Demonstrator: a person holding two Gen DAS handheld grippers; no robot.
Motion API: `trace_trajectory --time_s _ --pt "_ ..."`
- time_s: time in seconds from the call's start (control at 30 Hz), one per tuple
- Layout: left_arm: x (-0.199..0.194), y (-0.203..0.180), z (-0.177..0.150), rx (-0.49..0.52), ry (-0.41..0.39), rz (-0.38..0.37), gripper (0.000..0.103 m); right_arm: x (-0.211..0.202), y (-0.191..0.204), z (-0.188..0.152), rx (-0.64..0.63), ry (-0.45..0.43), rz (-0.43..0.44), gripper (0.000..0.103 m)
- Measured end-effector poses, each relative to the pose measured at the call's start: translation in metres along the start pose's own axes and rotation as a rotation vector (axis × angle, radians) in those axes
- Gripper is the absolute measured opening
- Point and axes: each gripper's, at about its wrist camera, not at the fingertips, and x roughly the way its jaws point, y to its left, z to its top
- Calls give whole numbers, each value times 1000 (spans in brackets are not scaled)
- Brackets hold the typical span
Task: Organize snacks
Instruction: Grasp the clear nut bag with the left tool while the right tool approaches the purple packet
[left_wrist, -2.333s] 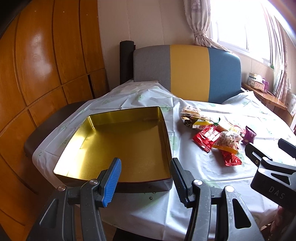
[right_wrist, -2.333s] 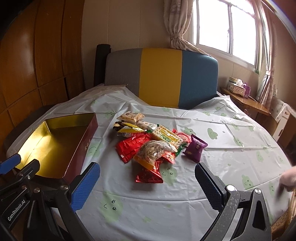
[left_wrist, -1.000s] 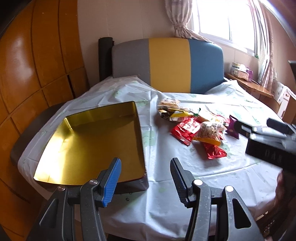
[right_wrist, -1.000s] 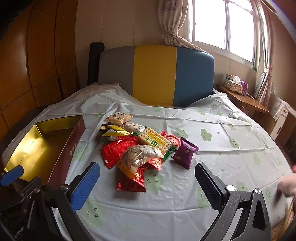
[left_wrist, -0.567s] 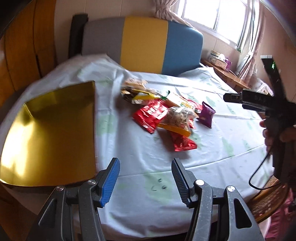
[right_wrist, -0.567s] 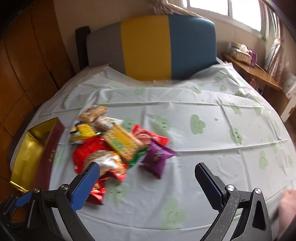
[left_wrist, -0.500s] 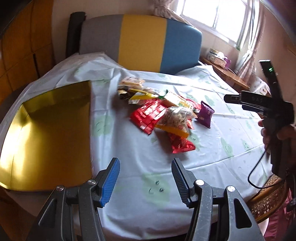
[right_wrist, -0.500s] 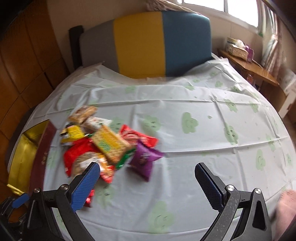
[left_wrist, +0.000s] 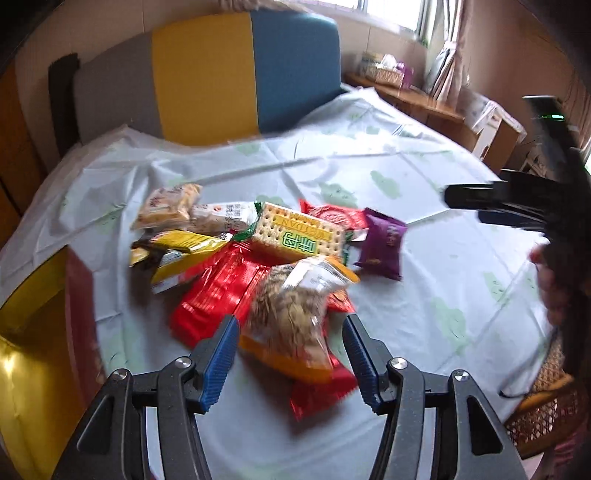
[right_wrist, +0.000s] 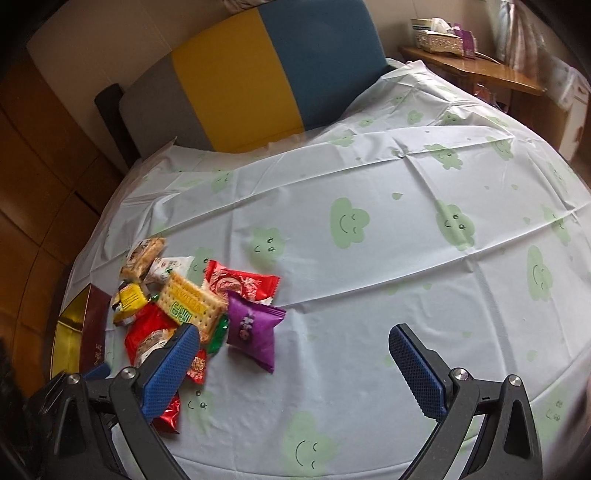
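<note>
So the left gripper (left_wrist: 290, 363) is hanging right over the snack pile with its jaws spread, and the clear bag of nuts (left_wrist: 295, 314) is sitting in the gap between them, but the pads aren't squeezing it yet as far as I can see. The right gripper (right_wrist: 295, 365) is also standing wide open with nothing in it, hovering over bare tablecloth (right_wrist: 369, 258) just beside the pile, closest to the purple packet (right_wrist: 253, 332).

What I'm worrying about: that nut bag is lying on top of the red packets (left_wrist: 218, 295), and it's slick, puffy plastic. If the jaws are closing on just the loose film, it's probably going to slide out or pinch a red wrapper along with it and drag half the heap. The cracker pack (left_wrist: 299, 236) is leaning on the back of the same pile, so it's likely getting nudged too. The left view is also blurry, so lining up on the bag looks iffy.

The only container is the gold tin (left_wrist: 33, 350), sitting just beside the pile on the side away from the purple packet. What I can see of its inside is showing only bare gold. Every snack is lying out on the cloth, so the sorting looks barely started.
</note>
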Motion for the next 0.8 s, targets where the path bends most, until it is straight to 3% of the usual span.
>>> trace_trajectory --time_s 0.13,0.2,0.3,0.5,0.6,0.8 --pt "29 8 11 -15 48 7 59 -1 -1 2 6 -7 12 103" --pt "40 8 13 -20 65 -25 59 0 -3 3 11 -6 11 103" --pt "48 6 10 -47 68 -73 49 0 -2 2 -7 -12 -17 103" --pt "11 6 -8 -114 -50 -95 46 -1 -8 5 4 -35 -63 90" --pt "-16 5 -20 -119 -100 -74 46 8 -5 2 -9 4 -67 81" --pt "-52 17 -43 -157 -149 -53 46 35 8 -8 -5 127 6 81"
